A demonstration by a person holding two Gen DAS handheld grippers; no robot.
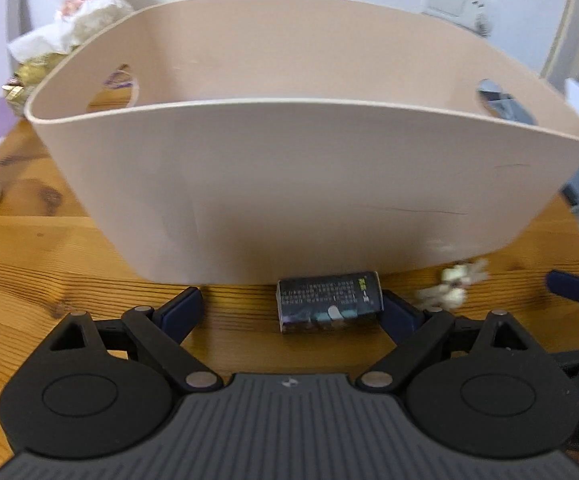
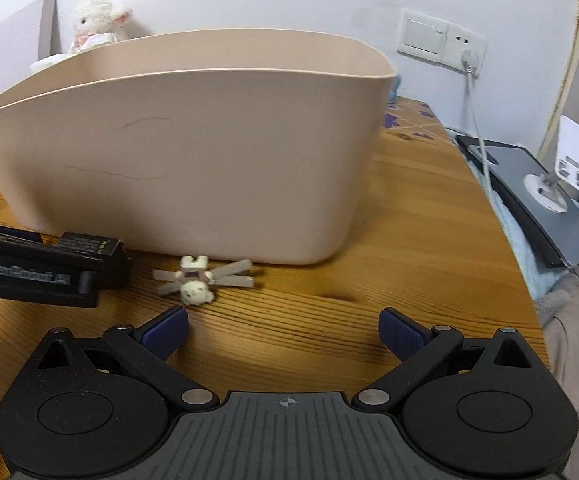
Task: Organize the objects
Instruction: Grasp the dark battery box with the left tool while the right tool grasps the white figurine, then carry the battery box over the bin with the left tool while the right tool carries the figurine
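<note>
Wooden table (image 1: 29, 248) is filling the left wrist view, where the left gripper (image 1: 293, 308) is sitting low with its jaws spread wide and nothing clamped between them; a small dark box (image 1: 327, 304) is lying flat between the fingers, nearer the right one and just against the foot of the beige basket (image 1: 289, 184). Judging by this, the step is picking up the box, and it is calling for centring the fingers on its short sides before squeezing, since the basket wall is leaving little room behind. Its face is showing fine printed text. In the right wrist view, the right gripper (image 2: 283, 330) is also gaping and empty, hovering near a little cream toy figure (image 2: 199, 282) lying on the wood just beside the basket (image 2: 193, 160).
</note>
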